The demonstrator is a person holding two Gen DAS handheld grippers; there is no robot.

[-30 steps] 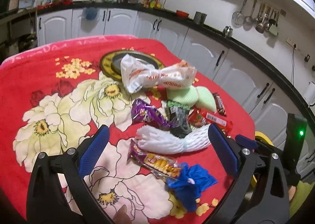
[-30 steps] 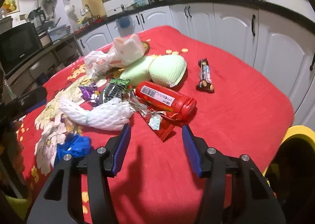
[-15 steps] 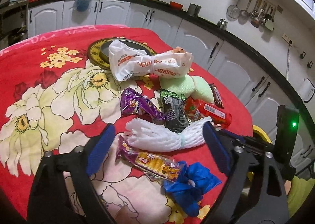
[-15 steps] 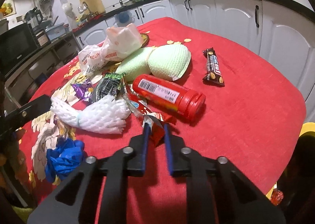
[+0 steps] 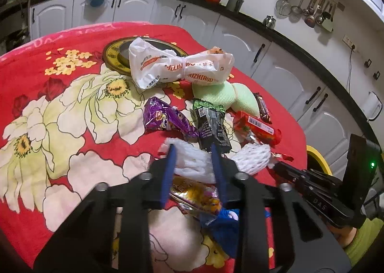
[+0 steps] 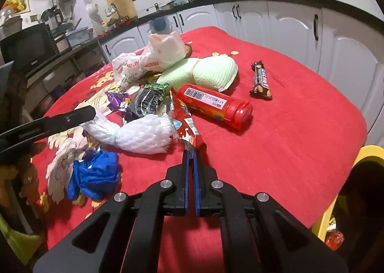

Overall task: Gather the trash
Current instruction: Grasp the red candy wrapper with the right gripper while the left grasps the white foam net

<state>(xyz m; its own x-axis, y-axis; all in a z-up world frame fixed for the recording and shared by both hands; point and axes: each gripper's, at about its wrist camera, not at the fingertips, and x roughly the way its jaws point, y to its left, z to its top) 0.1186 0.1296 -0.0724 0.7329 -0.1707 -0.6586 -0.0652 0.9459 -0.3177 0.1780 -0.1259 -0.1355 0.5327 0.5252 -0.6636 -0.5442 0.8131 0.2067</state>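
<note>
Both grippers clamped — right gripper [image 6: 190, 156] on red wrapper [image 6: 186, 121], left gripper [image 5: 193, 153] on foam net [image 5: 192, 162]

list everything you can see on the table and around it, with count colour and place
white foam fruit net: 1, white, front of the pile, between the left jaws
red snack wrapper: 1, red, right of the net, its end pinched in the right jaws
red tube: 1, red, lying mid table
chocolate bar: 1, brown, apart at the right
green foam nets: 2, pale green, behind the tube
white plastic bag: 1, white, far side, on a round tray
purple wrapper: 1, purple, left of the pile
black wrapper: 1, black and green, centre
yellow snack packet: 1, under the left gripper
blue glove: 1, near edge
tablecloth: 1, red floral
left gripper: black, blue pads
right gripper: black, blue pads
</note>
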